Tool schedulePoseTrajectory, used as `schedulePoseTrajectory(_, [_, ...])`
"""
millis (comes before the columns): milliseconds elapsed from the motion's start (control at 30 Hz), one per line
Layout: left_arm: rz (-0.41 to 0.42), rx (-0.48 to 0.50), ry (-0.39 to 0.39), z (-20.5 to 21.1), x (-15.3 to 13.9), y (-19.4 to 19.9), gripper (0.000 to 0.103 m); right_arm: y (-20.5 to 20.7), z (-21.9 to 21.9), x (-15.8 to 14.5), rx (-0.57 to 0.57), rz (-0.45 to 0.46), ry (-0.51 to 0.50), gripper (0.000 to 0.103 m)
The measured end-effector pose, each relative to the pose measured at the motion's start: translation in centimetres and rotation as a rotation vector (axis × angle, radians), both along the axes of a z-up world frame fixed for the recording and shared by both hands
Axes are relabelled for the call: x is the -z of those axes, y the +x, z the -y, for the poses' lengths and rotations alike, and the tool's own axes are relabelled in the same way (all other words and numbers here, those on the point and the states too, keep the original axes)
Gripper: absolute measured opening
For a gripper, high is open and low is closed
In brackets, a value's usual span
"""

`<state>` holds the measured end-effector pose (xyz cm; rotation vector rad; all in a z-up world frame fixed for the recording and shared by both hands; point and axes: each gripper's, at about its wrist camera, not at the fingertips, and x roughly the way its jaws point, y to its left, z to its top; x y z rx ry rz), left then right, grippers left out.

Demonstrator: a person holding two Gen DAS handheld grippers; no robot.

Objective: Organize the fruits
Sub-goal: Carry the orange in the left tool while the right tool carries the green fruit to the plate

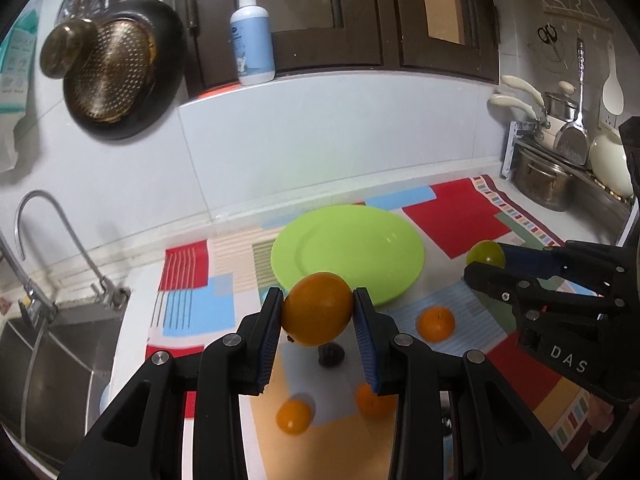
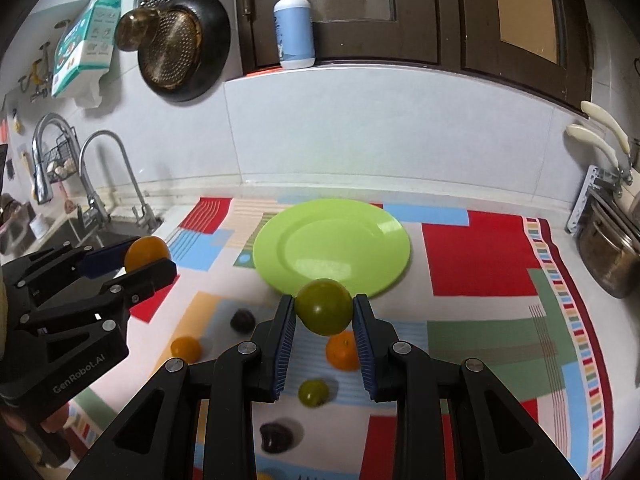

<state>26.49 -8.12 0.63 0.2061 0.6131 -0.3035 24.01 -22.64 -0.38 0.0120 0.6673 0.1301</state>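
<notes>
Left gripper is clamped on an orange, pads pressing both sides, fruit held clear of the cloth just short of the green plate's near rim. Right gripper is likewise closed tight on a green fruit, also just short of the plate's near edge. Both fruits are up in the air, so I judge this is the carry step: two picks done, drop-off onto the plate not yet made.

Next move, imo: bring each fruit over the plate's flat centre, lower till it sits, then let go gently. Both are round and smooth-skinned, so they'll prob roll if released on the sloped rim or from height. Keep the two grippers apart w/ enough room so they don't knock over the plate.

Plate looks like glossy plastic or glazed ware, shallow, wide rim, nothing on it. It sits on a patchwork cloth in red, blue, cream blocks, matte, flat.

Nearer to me than the plate, loose on the cloth: a small orange, another, a small green fruit, and two dark fruits, dull-skinned, the nearer one lumpy.
</notes>
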Motion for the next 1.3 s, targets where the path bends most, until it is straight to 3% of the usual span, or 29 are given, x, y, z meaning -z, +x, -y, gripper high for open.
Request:
schedulePoseTrajectory(300, [0.008, 0.028, 0.011, 1.4, -0.3, 4.6, 0.035, 3.9, 0.8, -0.3, 0.013, -0.001, -0.007, 0.03])
schedulePoseTrajectory(667, [-0.028, 0.045, 0.052, 2.8, 1.4, 10.5, 0.035, 10.0, 1.6, 0.3, 0.015, -0.019, -0.063, 0.03])
schedulePoseTrajectory(1300, [-0.178, 0.103, 0.068, 3.8, 6.3, 19.2, 0.035, 19.6, 2.1, 5.6, -0.037, -0.19, -0.066, 0.03])
